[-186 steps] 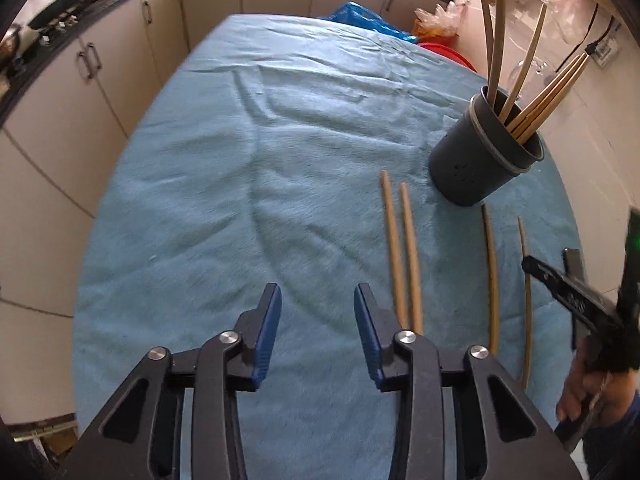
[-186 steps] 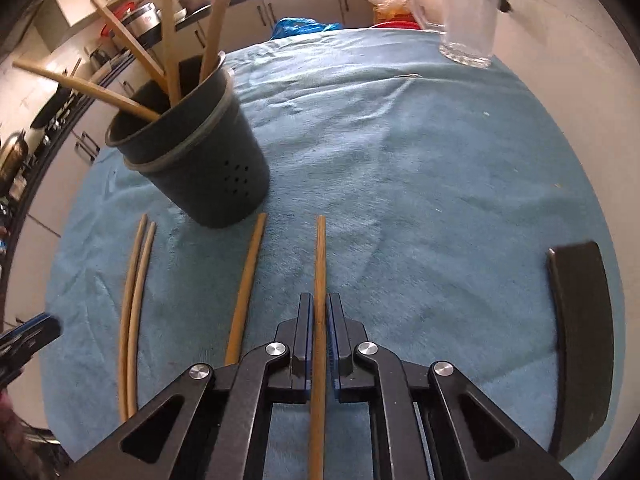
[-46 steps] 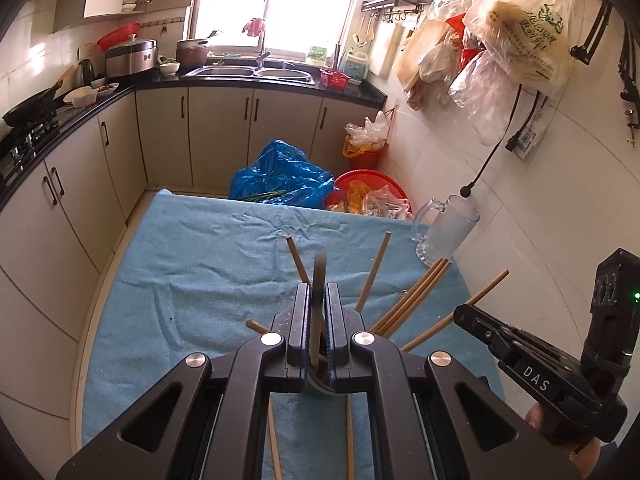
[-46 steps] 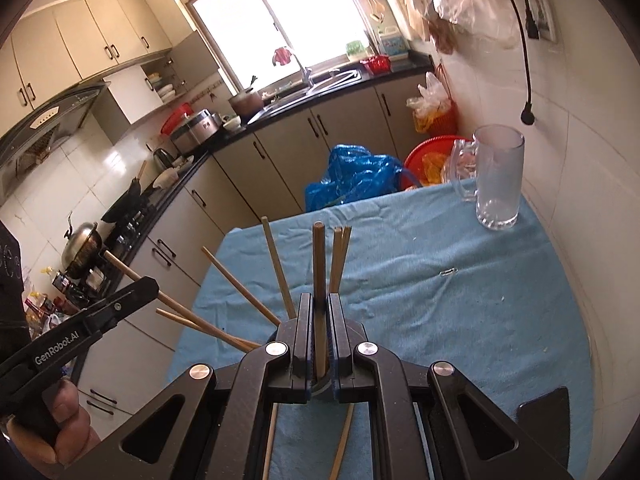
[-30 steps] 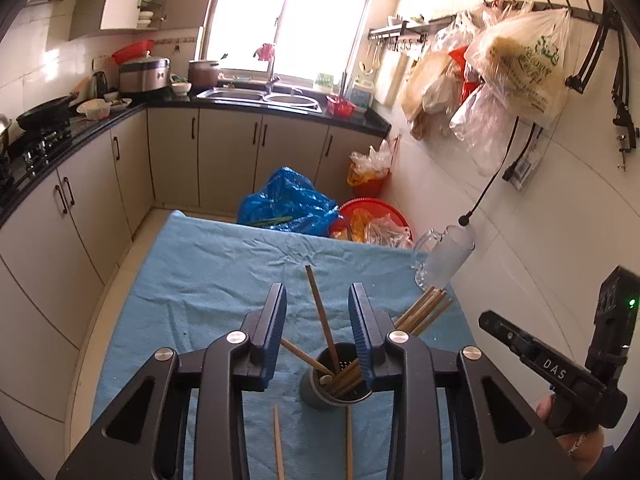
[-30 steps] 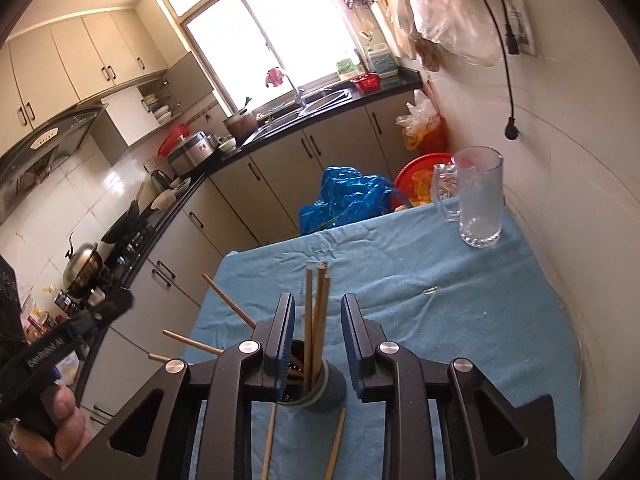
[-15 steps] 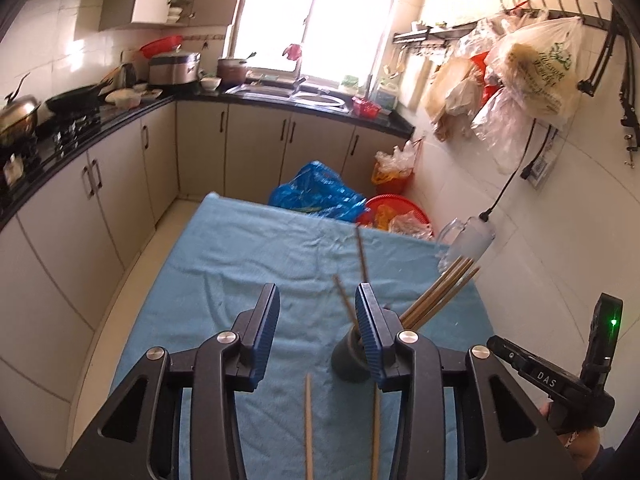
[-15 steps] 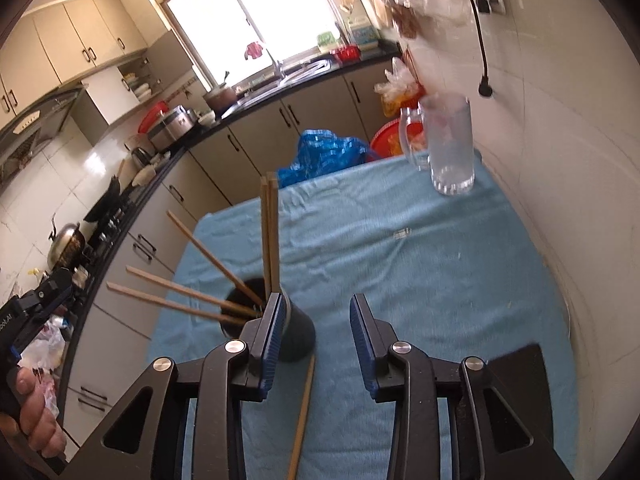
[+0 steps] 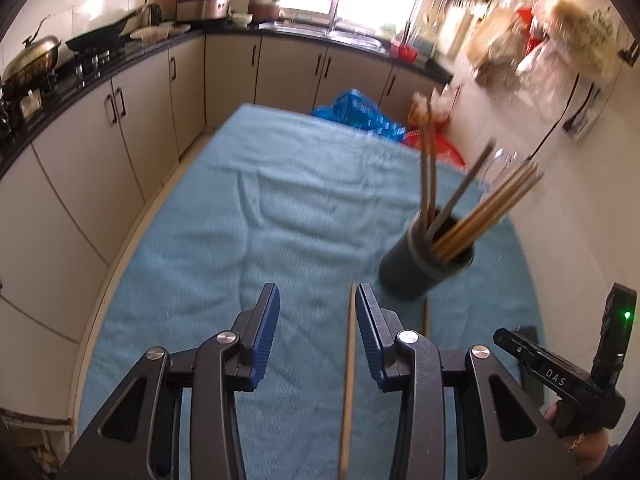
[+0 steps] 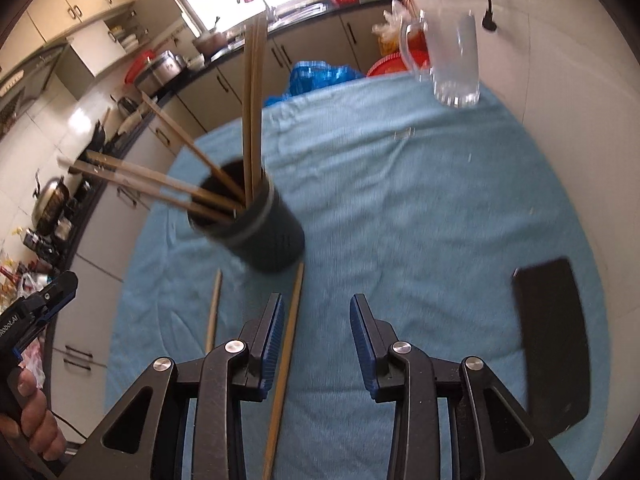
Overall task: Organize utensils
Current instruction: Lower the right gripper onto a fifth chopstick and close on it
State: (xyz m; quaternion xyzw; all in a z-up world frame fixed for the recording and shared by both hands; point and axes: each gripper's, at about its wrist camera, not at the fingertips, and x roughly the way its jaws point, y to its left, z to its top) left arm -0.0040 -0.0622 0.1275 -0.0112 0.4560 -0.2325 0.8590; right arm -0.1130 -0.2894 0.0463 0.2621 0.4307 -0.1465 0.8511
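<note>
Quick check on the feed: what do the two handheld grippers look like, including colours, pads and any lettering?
Both are matte black frames with triangular cut-outs and silver pivot bolts. The left gripper and right gripper have ribbed blue pads on the inner finger faces. From the side, the right one reads "DAS" in white and shows a green light; the left one bears white lettering ending "Robot.AI". A thin dark cable hangs below it.

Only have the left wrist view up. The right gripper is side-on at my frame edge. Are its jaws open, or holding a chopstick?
Observer: Open and empty. The right gripper is over the cloth, and a loose chopstick lies by one pad.
Operator: Anything on the cloth to its right?
Observer: A flat dark object, well apart from the holder.
Operator: The mug?
Observer: The glass mug stands upright at the cloth's far edge.
</note>
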